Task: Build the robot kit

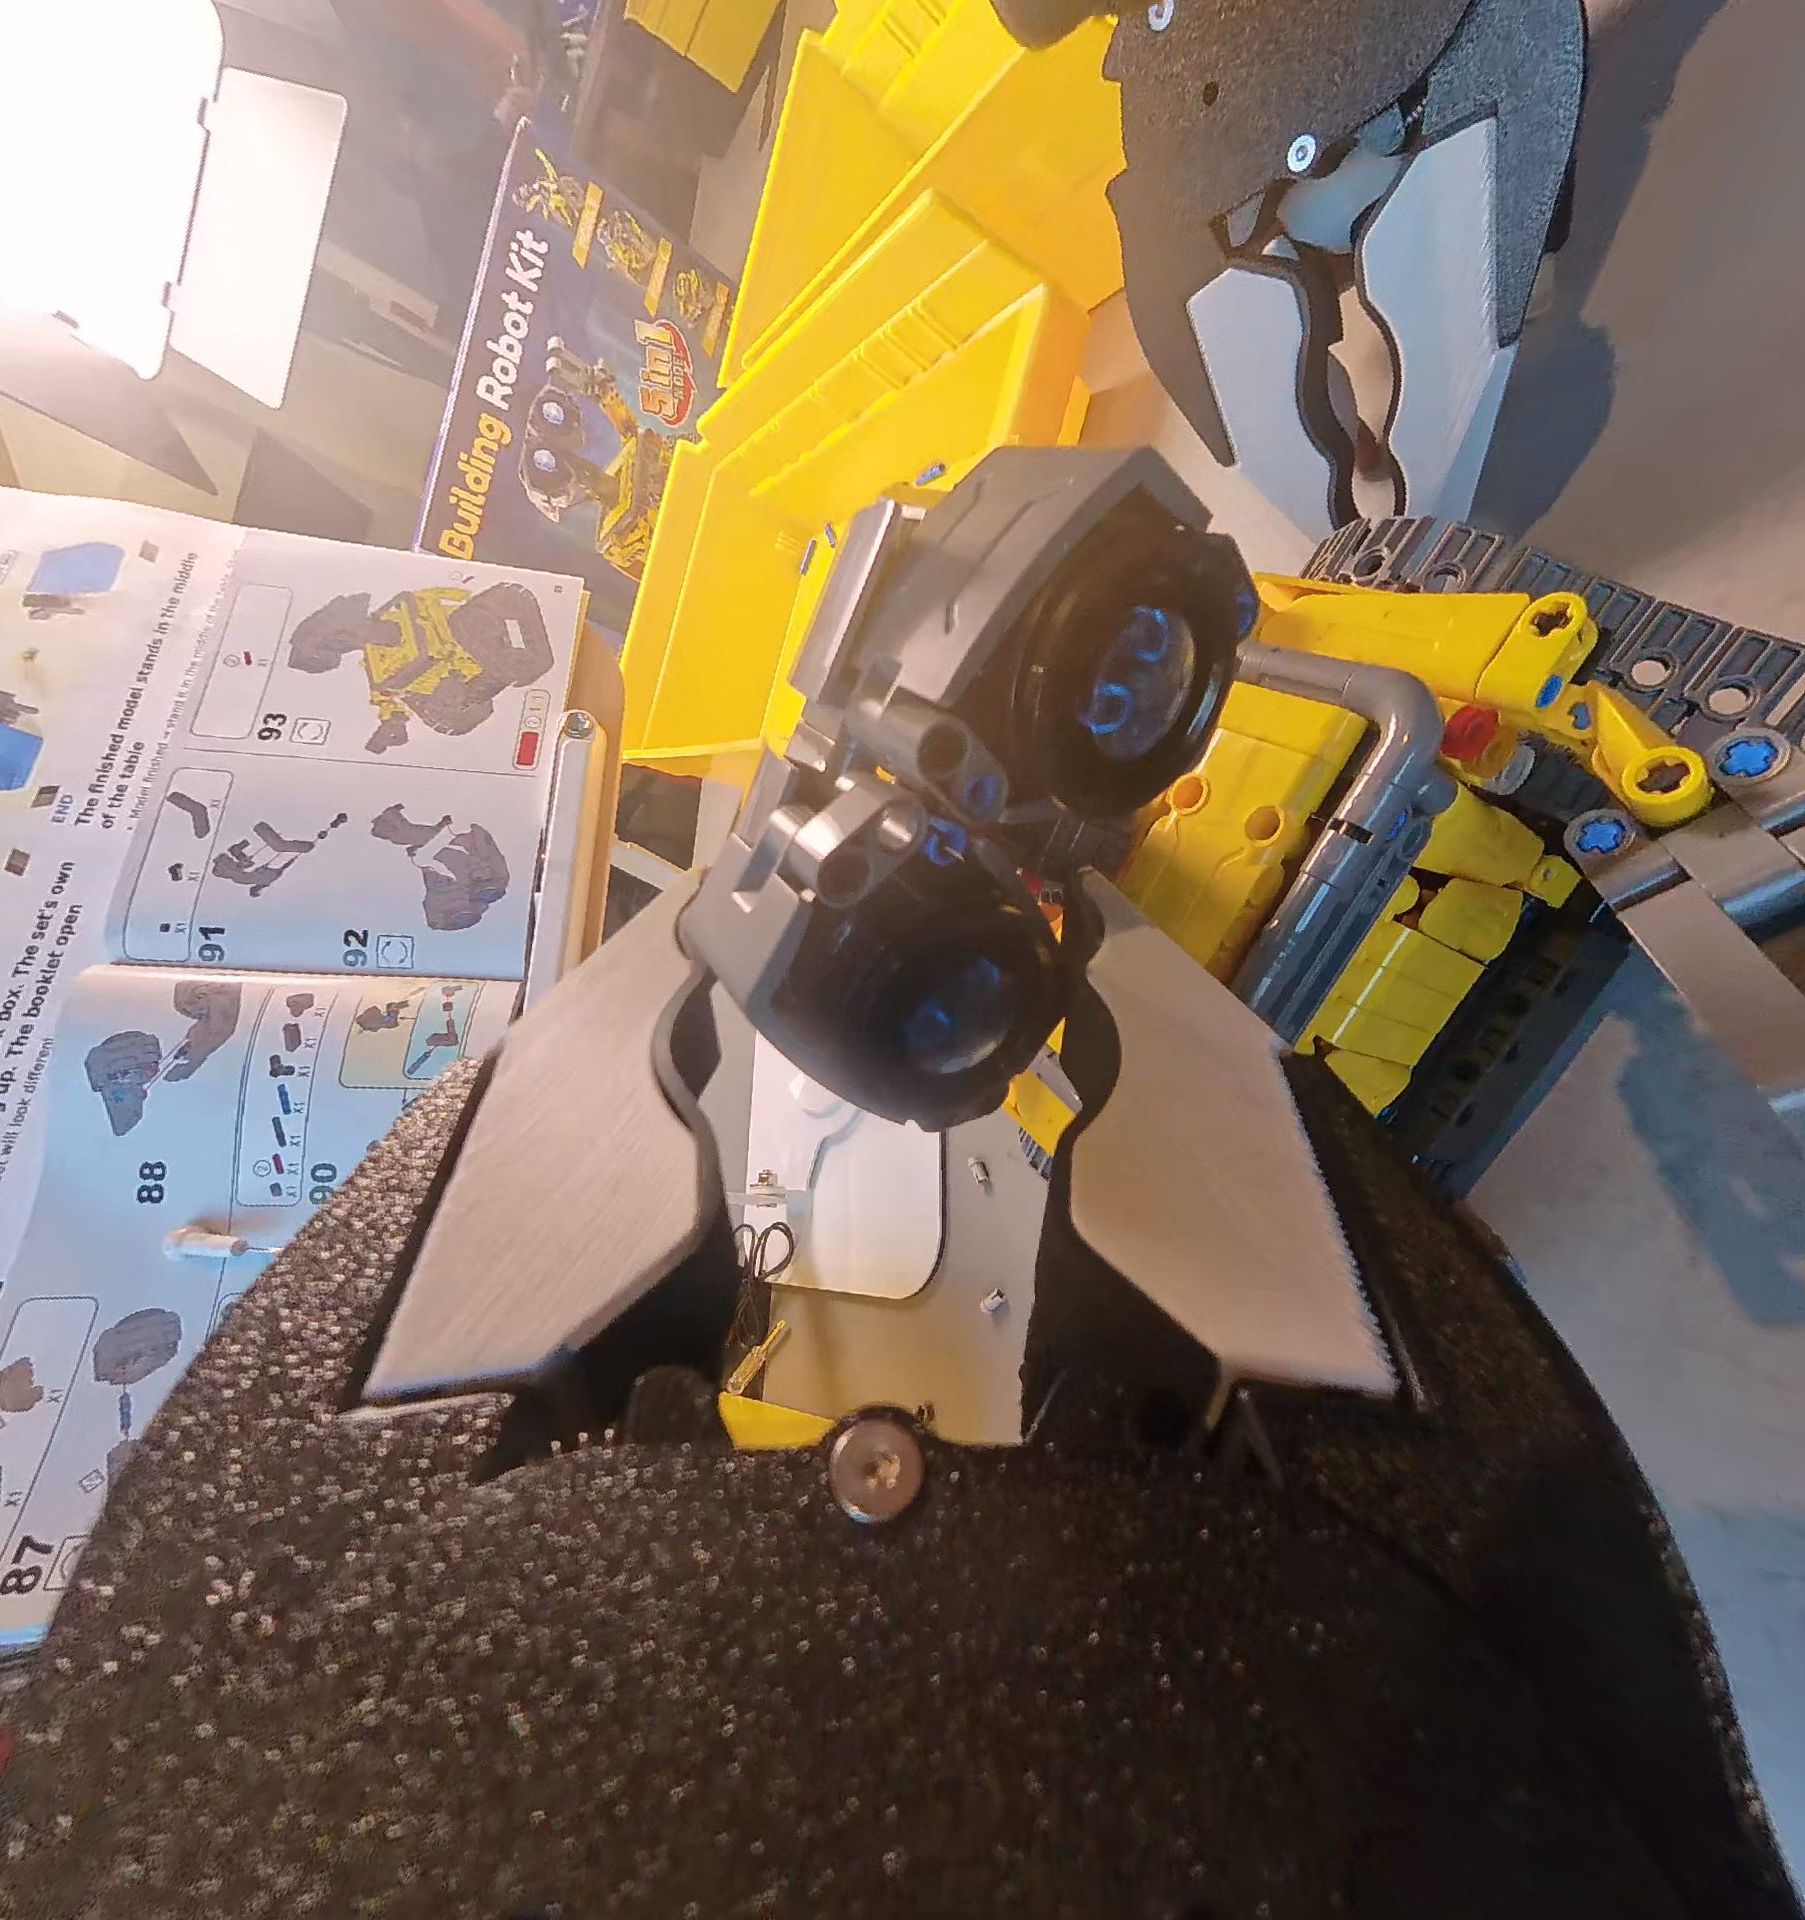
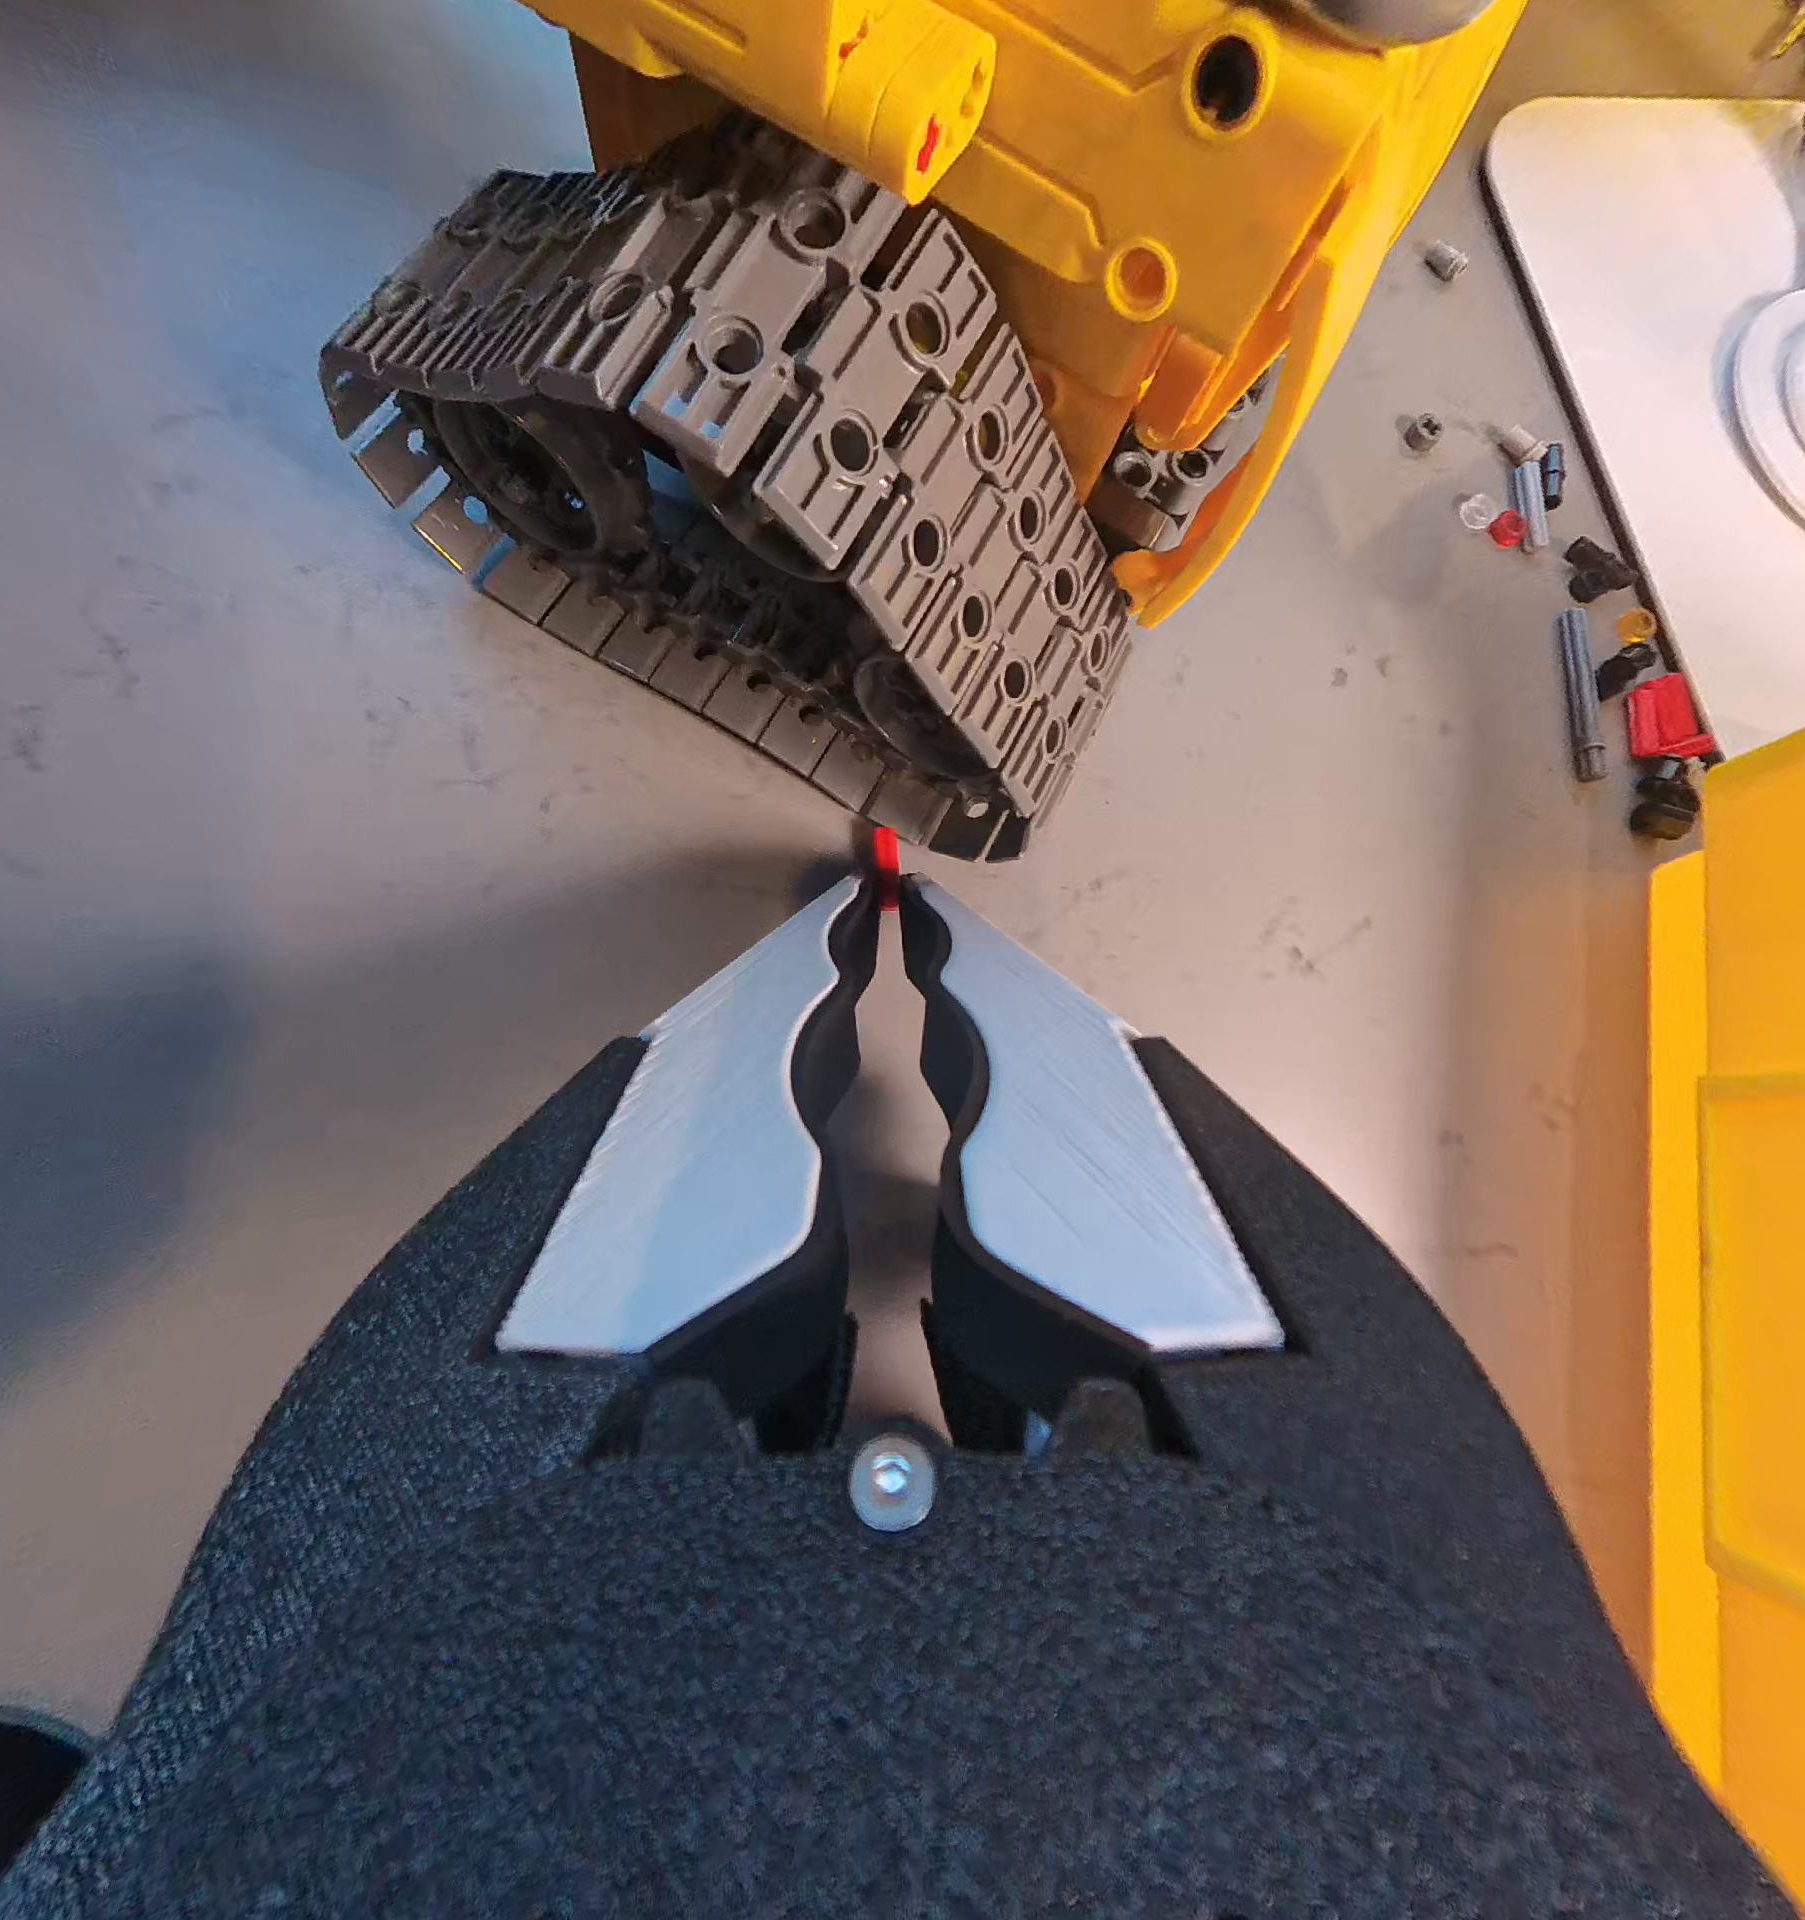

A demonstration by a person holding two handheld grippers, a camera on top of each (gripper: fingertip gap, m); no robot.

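My left gripper (image 1: 893, 904) is shut on the grey two-eyed head (image 1: 929, 997) of a yellow brick-built robot (image 1: 1324, 790). Its pads press the lower eye pod from both sides. The robot has dark grey tracks (image 2: 825, 468) and stands on the pale table (image 2: 254, 727). My right gripper (image 2: 882, 883) is shut on a small red piece (image 2: 884, 854), low over the table just in front of the near corner of the track. The right gripper also shows in the left wrist view (image 1: 1365, 488), above the track (image 1: 1604, 623); the red piece is hidden there.
An open instruction booklet (image 1: 306, 779) and the kit's box (image 1: 565, 364) lie to the left, with stacked yellow bins (image 1: 929, 260) behind the robot. Several small loose parts (image 2: 1604, 623) lie beside a white tray (image 2: 1656, 312). A yellow bin (image 2: 1760, 1143) stands at the right edge. The gap from one gripper's tips to the other's is roughly 20 cm.
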